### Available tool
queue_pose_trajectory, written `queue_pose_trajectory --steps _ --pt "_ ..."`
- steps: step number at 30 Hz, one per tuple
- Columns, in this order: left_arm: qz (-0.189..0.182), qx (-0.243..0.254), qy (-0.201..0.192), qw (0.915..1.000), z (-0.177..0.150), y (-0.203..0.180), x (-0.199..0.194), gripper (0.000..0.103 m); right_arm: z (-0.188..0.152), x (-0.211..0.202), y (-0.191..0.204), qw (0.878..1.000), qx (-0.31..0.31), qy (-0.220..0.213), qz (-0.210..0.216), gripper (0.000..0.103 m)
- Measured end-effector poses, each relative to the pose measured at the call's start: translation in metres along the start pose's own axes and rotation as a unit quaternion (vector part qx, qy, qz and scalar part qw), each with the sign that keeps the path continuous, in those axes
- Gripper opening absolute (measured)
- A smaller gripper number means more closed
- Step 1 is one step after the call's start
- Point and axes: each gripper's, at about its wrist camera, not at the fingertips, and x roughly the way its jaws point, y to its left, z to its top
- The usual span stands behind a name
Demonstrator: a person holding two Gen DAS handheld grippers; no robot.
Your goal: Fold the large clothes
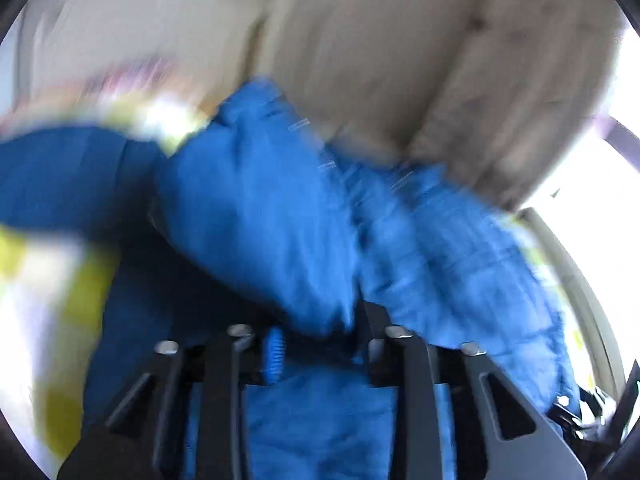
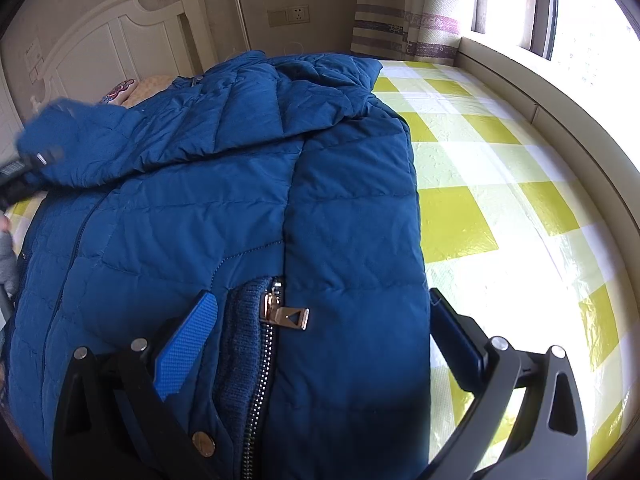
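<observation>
Across the left wrist view everything is smeared by motion blur and no writing can be read; the blue padded jacket fills the centre, a bunched fold of it running from about 10 o'clock down toward 4 o'clock, and the left gripper at 6 o'clock has cloth pinched between its fingers, which are clamped on that fold, with one blue pad showing just left of the cloth. Beige wall fills 12 o'clock, and yellow-and-white bed cover shows at 8 o'clock. From the right wrist view, sharp and clear, the jacket lies spread on the bed, covering the frame from 9 o'clock to the centre, its hood toward 11 o'clock. No brand or label is legible; a gold zipper pull sits at the lower centre and a snap button at 7 o'clock. The right gripper has its fingers wide apart, the left pad lying on the jacket and the right one just off the jacket's edge over the checked cover. White headboard stands at 10 o'clock, a wall socket at 12, a striped curtain and a window toward 1 o'clock.
</observation>
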Motion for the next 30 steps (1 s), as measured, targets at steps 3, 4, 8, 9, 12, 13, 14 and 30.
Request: queue_pose_trajectory --steps 3,4,8,9,12,13,14,30 --pt "-0.044 -0.075 0.002 0.9962 -0.004 0.034 -0.005 0.059 0.000 0.000 0.000 1.000 0.000 -0.001 0.000 0.101" --pt "-0.045 -0.085 -0.002 0.9953 -0.003 0.038 -0.012 0.061 0.000 0.000 0.000 1.000 0.000 -0.001 0.000 0.101" --pt "0.000 -0.132 -0.129 0.9827 -0.007 0.059 -0.068 0.064 0.000 0.001 0.000 1.000 0.000 0.000 0.000 0.101" --pt "-0.001 -0.113 -0.137 0.9841 -0.005 0.054 -0.074 0.064 0.001 0.001 0.000 1.000 0.000 0.000 0.000 0.101" --pt "0.002 -0.018 -0.130 0.9913 -0.002 0.013 -0.070 0.064 0.000 0.001 0.000 1.000 0.000 0.000 -0.001 0.101" --pt "0.005 0.011 -0.126 0.9919 -0.002 0.002 -0.065 0.064 0.001 0.001 0.000 1.000 0.000 0.000 -0.001 0.101" --pt "0.010 0.056 -0.113 0.9919 -0.004 -0.018 -0.054 0.064 0.001 0.001 0.000 1.000 -0.001 0.000 -0.001 0.101" --pt "0.048 0.176 0.001 0.9832 -0.031 -0.053 0.024 0.097 0.051 -0.049 0.013 0.990 0.001 -0.137 0.022 0.093"
